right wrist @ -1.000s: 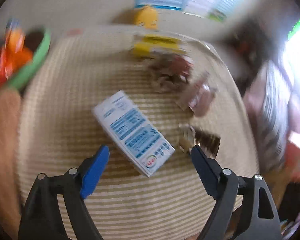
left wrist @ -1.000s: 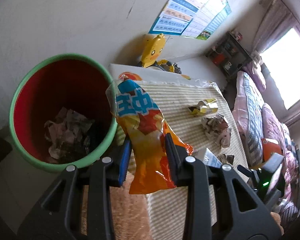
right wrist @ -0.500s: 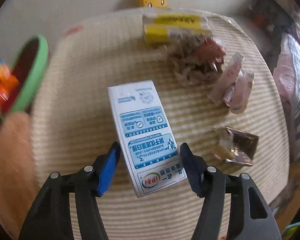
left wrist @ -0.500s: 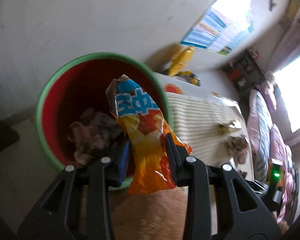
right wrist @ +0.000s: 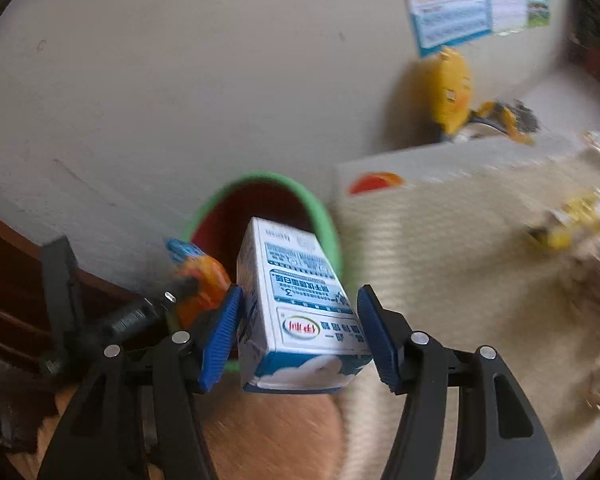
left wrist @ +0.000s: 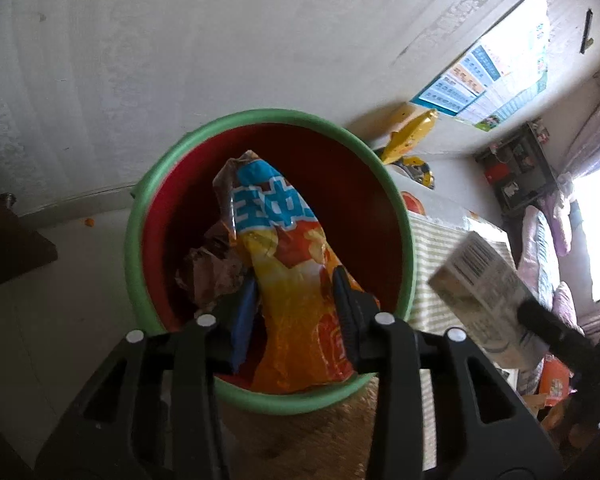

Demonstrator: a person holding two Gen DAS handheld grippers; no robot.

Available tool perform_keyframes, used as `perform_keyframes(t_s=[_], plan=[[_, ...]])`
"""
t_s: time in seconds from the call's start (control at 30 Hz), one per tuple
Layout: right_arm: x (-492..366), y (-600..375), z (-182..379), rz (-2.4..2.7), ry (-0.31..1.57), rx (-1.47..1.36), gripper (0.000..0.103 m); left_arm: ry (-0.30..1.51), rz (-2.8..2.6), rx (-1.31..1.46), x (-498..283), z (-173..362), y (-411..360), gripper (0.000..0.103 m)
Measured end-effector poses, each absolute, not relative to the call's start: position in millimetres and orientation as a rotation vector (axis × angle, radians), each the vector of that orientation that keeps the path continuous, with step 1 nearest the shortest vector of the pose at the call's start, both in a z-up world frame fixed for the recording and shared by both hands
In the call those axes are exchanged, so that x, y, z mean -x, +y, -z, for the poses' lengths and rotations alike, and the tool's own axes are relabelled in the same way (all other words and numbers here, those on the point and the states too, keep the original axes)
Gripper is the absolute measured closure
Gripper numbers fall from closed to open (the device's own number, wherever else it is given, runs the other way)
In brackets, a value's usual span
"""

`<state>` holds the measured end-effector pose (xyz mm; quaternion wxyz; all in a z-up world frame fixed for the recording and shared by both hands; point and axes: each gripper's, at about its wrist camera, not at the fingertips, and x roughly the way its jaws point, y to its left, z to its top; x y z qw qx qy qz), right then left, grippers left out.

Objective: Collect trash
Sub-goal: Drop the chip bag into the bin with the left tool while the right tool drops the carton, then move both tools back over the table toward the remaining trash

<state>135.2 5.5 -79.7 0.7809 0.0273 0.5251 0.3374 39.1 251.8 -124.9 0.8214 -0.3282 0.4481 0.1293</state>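
Note:
My left gripper [left wrist: 294, 312] is shut on an orange and blue snack bag [left wrist: 288, 272] and holds it over the mouth of the red bin with a green rim [left wrist: 172, 168]. Crumpled wrappers [left wrist: 208, 268] lie inside the bin. My right gripper [right wrist: 298, 332] is shut on a white and blue milk carton [right wrist: 296, 300], lifted off the table and held near the bin [right wrist: 324, 216]. The carton also shows at the right of the left wrist view [left wrist: 488, 284]. The snack bag shows in the right wrist view [right wrist: 200, 276].
A striped mat covers the table [right wrist: 440, 248], with yellow wrappers [right wrist: 568, 228] and blurred scraps at its right. A yellow duck toy [right wrist: 452, 88] stands by the wall. A dark wooden piece [left wrist: 8, 248] is left of the bin. A bed [left wrist: 548, 248] lies far right.
My left gripper carried the snack bag from beside the bin to over its mouth. My right gripper closed on the milk carton, lifted it and swung it left toward the bin.

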Motion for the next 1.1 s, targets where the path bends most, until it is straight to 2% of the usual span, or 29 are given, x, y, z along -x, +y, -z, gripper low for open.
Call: perform_keyframes(t_s=[0.07,0.1,0.13,0.37,0.57,0.67,0.77,0.93,1.1], plan=[[-136,29,79,-0.765,1.140,-0.096,0.045,0.946,-0.286,0.704,-38,125,255,0.053],[-138,35,80,-0.777,1.149,-0.114,0.040,0.942,-0.295,0.705,-37,124,256,0.044],[-139,38,80,-0.782,1.154,-0.128,0.039,0.933,-0.304,0.702,-36,122,257,0.043],[-124,-6,86,-0.686,1.168,-0.089,0.039,0.931,-0.282,0.666,-39,117,248,0.043],[-127,-142,107,-0.349,1.225,-0.073,0.038,0.957,-0.224,0.614,-48,116,219,0.043],[-133,-211,115,-0.152,1.269,-0.016,0.032,0.967,-0.181,0.573,-52,110,197,0.043],[-141,-257,127,-0.068,1.305,0.052,0.029,0.983,-0.126,0.522,-60,104,169,0.043],[-157,-270,153,-0.112,1.420,0.244,0.026,1.019,-0.022,0.479,-70,96,123,0.043],[-164,-253,171,-0.192,1.434,0.412,0.025,1.057,0.039,0.394,-76,94,82,0.043]])
